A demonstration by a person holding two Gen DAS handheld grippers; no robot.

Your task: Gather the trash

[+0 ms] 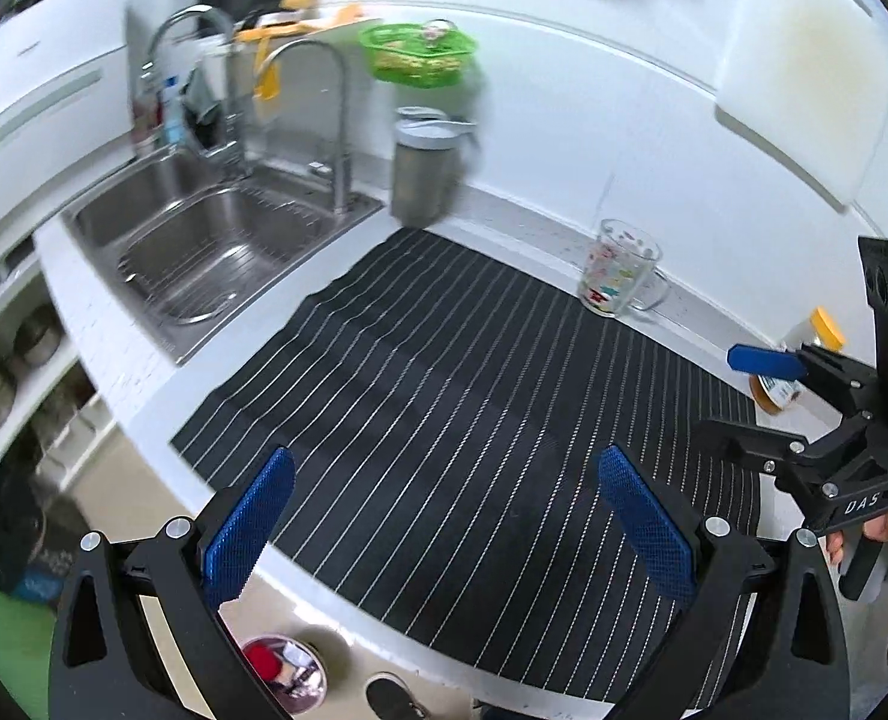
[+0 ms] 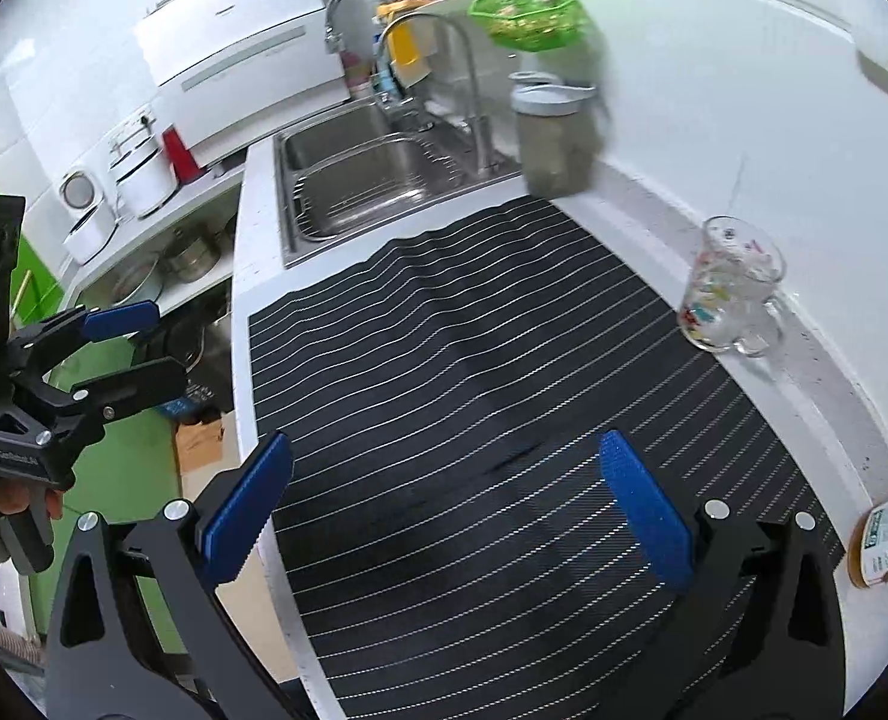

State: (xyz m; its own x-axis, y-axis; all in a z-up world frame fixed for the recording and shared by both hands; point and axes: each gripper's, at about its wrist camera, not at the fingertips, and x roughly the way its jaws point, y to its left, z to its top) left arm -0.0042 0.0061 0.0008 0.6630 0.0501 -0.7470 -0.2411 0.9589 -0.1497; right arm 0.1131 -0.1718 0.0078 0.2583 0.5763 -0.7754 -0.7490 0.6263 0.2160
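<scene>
Left wrist view: the left gripper (image 1: 444, 516) has its fingers spread wide, holding nothing, over the striped mat (image 1: 444, 372) on the bench (image 1: 114, 348). At the right edge the right gripper (image 1: 738, 396) is also open and empty. A bin (image 1: 285, 675) with scraps sits on the floor at the bottom.

Right wrist view: the mat (image 2: 474, 372) shows no trash; only a glass mug (image 2: 732, 288) and a jar (image 2: 885, 540) remain at right. Collection looks nearly or fully done, judging by the bare mat.
</scene>
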